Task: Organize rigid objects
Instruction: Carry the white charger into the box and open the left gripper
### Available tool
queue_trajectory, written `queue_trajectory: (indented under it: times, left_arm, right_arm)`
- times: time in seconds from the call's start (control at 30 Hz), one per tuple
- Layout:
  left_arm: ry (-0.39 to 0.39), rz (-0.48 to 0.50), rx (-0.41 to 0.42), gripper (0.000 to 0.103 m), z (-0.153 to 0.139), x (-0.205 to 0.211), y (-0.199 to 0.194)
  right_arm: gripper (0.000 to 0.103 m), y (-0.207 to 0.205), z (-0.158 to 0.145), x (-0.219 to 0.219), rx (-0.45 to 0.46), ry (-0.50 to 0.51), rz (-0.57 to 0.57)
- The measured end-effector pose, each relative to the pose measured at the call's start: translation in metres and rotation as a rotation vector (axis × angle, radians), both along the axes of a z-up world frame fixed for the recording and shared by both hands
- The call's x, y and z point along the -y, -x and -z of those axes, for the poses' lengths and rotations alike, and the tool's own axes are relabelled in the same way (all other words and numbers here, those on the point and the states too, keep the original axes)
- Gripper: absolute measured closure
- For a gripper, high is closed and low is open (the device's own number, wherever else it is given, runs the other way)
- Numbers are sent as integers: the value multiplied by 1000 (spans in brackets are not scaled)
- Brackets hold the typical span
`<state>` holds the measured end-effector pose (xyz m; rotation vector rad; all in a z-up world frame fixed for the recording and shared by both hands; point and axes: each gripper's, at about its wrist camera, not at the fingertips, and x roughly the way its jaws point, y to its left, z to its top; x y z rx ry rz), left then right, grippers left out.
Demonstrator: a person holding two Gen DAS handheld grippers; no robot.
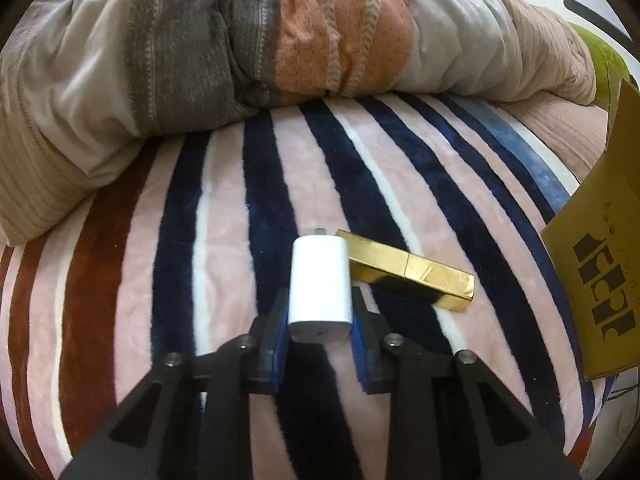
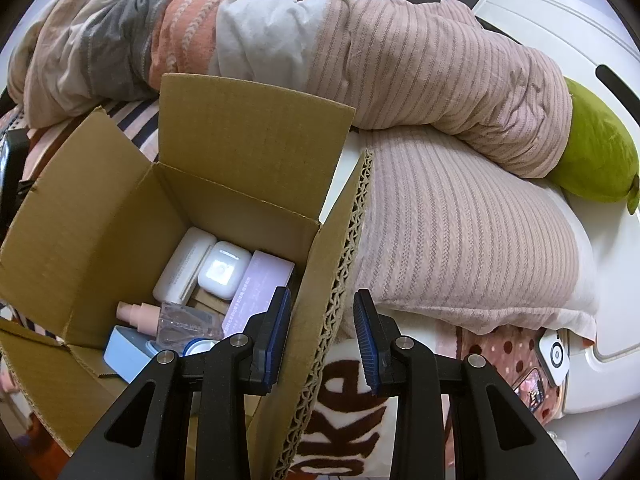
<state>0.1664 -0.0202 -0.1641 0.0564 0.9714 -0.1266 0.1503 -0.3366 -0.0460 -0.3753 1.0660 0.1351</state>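
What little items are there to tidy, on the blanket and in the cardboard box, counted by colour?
White: 3 (charger, long case, earbud case)
Gold: 1 (gold box)
Lilac: 1 (lilac box)
Pink: 1 (bottle)
Clear: 1 (clear container)
Light blue: 1 (blue case)
Total: 8

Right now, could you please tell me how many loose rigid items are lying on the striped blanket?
2: a white charger plug between the left gripper's pads, and a gold bar-shaped case touching its right side on the striped blanket. Others may be hidden outside this view.
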Motion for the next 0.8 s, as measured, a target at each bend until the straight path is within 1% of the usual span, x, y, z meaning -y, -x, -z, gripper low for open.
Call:
queue_trajectory:
  times: [0.1,0.2,0.27,0.37,0.5,0.53,0.57,0.63,0.73,0.8]
  left_arm:
    - [19,-3,13,79,-3,-4,2]
    - [39,6,43,79,-14,-5,9]
    - [51,14,76,79,-29,-5,17]
    - [56,47,148,79,-61,3,30]
    - [75,130,235,80,-108,28,43]
    - [79,167,264,80,-124,40,50]
    - [85,191,278,80,-133,47,53]
    - [114,245,296,80,-151,62,59]
    - [169,324,302,80,-173,92,64]
    - [173,359,301,80,-181,110,65]
  right_arm:
    - [76,0,0,0,1,2,-2]
    - [76,1,0,0,2,0,-3]
    - [76,0,0,1,1,-2,-1]
    - [76,1,0,0,1,-3,-2]
    - [76,0,-1,0,2,-4,-4]
    - [76,0,-1,0,3,-5,-4]
    - [76,0,-1,-1,3,-6,-5]
    - [76,1,-1,-1,4,-8,-6]
    - [76,1,-1,-1,5,-8,-6]
    - [76,1,-1,-1,5,-7,-7]
